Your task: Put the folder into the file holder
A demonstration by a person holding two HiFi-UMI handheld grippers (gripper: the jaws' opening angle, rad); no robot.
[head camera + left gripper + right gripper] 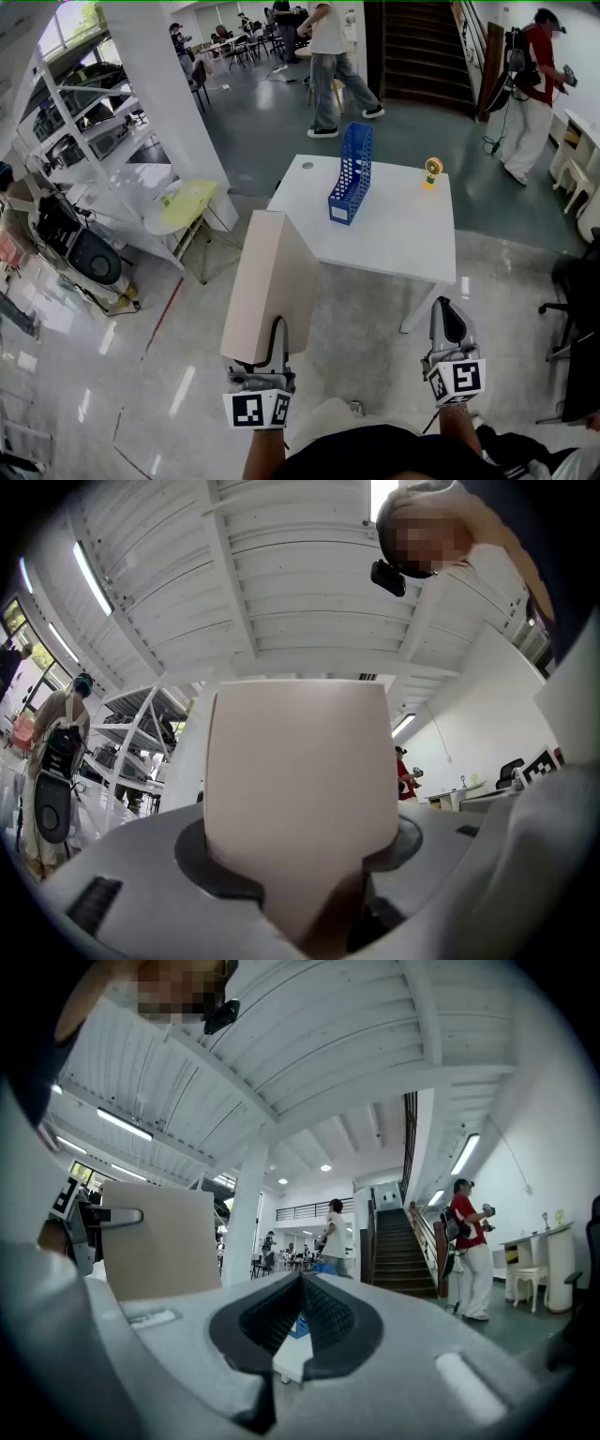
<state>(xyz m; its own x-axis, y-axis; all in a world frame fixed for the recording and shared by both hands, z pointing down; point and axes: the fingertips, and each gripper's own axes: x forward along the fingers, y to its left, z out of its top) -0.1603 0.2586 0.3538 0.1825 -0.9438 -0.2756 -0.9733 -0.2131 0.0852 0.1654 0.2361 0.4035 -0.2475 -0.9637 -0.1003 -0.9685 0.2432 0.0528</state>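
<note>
In the head view a wide beige folder (272, 281) stands upright, pinched at its bottom edge by my left gripper (277, 339). The left gripper view shows the same folder (300, 761) filling the space between the jaws of the left gripper (305, 874), which is shut on it. Ahead of me a blue slotted file holder (352, 175) stands on a white table (394, 234), well beyond the folder. My right gripper (450, 319) hangs low at the right, shut and holding nothing; in the right gripper view the right gripper (300, 1283) has its pads together, and the folder (159, 1237) shows at the left.
A small orange object (432, 171) sits near the table's far right corner. Metal shelves (84, 122) and a yellow round stand (187, 202) lie to the left, and a black chair (577, 309) to the right. Two people (328, 56) (530, 84) are beyond the table.
</note>
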